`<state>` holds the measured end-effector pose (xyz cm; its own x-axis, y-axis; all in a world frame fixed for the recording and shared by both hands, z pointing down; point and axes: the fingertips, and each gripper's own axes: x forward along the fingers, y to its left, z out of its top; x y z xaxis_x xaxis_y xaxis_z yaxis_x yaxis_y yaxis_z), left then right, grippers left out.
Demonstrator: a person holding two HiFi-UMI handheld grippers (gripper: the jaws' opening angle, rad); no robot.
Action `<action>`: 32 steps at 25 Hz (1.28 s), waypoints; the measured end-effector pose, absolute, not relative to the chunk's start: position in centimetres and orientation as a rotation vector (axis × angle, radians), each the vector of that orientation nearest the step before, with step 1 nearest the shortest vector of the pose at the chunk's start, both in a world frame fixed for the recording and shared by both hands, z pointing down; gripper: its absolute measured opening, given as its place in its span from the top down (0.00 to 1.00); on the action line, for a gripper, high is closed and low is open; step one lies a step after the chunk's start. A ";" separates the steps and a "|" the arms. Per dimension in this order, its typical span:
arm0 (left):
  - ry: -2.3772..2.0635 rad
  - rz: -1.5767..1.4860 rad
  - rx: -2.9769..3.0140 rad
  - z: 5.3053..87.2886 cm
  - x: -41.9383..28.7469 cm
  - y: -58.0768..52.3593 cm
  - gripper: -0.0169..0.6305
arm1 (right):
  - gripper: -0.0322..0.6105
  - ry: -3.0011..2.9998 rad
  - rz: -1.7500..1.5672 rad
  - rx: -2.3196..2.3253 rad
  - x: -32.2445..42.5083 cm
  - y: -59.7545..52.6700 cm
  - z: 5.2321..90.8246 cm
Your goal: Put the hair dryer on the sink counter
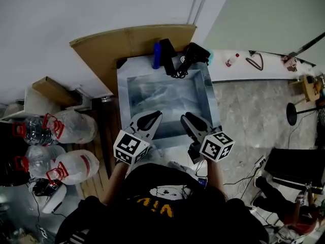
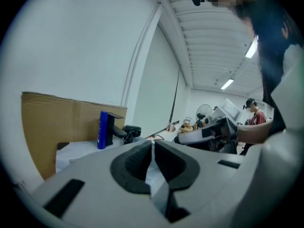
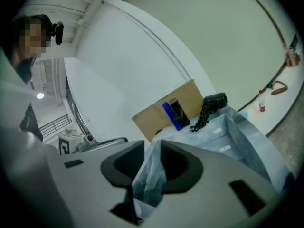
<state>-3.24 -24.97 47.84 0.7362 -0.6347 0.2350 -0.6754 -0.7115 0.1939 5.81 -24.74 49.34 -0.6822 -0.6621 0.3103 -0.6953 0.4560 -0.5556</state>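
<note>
1. Apparently the hair dryer (image 1: 197, 52) already rests at the worktop's (image 1: 122, 88) far right corner.
2. The left gripper (image 1: 154, 117) is closed and the right gripper (image 1: 188, 117) slightly parted; both are empty at the front edge.
3. The placing looks done, so the next move is only to withdraw.

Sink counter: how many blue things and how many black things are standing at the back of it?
Blue: 1, the bottle
Black: 2, the faucet and the hair dryer
Total: 3

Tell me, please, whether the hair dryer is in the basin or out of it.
Out: the hair dryer lies on the counter behind the basin, beside the faucet.
</note>
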 end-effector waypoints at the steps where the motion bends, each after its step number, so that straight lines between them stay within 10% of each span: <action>1: -1.049 0.210 2.661 47.7 -3.0 -24.5 0.94 | 0.79 -2.650 1.034 1.221 6.1 -24.3 49.0; 32: -1.387 0.247 2.490 45.3 5.7 -5.8 0.94 | 0.88 -2.857 0.971 0.872 12.9 -7.8 46.8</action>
